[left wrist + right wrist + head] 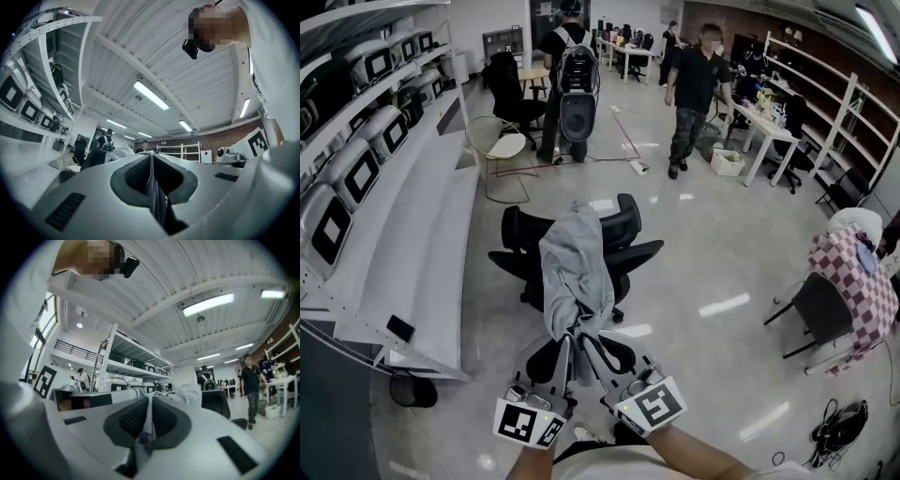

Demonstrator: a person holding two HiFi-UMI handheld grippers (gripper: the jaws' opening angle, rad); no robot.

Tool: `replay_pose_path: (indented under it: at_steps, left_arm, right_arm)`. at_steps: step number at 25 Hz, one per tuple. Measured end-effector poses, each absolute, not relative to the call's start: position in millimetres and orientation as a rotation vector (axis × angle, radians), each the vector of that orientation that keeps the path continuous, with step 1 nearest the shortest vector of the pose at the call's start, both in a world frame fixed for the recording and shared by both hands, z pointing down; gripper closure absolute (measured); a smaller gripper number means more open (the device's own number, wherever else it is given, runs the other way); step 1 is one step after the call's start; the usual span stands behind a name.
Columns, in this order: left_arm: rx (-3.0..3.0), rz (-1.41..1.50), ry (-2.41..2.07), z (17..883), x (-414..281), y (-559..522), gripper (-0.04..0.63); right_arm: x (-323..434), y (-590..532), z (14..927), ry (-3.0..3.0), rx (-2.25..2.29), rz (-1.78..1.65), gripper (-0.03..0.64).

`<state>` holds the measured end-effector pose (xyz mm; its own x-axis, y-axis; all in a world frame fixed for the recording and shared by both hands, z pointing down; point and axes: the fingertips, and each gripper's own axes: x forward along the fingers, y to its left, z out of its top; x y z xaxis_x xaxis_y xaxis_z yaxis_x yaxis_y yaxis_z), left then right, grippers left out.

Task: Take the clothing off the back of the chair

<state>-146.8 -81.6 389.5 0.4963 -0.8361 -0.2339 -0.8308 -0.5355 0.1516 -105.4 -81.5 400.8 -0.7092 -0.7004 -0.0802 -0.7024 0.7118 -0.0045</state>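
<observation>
The left gripper and right gripper, side by side, each pinch the near end of the grey garment. It stretches lengthwise away from them, with its far end draped over the black office chair's backrest.

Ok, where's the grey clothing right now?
In the head view's centre, the grey clothing lies over the black chair, its near end pinched by the left gripper and right gripper at bottom centre.
</observation>
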Motion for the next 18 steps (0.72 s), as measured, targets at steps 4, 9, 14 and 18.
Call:
replay_pose_path:
  at_steps: [4, 9, 14, 18]
  left_arm:
    - [2.699, -0.450, -1.534, 384.7, -147.5, -79.1, 0.575]
    - [2.571, -0.374, -1.603, 415.9, -151.5, -90.4, 0.575]
    - [2.569, -0.339, -1.669, 412.9, -145.2, -88.9, 0.575]
    - [2.545, -0.254, -1.771, 407.8, -145.1, -95.3, 0.575]
  right_arm:
    - [-107.9, -78.4, 390.4, 2.829, -1.115, 0.051, 0.592]
    - [-100.1, -87.7, 412.4, 2.871, -1.107, 0.001, 0.592]
    - [-79.4, -98.4, 411.1, 2.864, -1.108, 0.004, 0.592]
    - [-64.6, -106.4, 405.0, 2.848, -1.127, 0.024, 0.592]
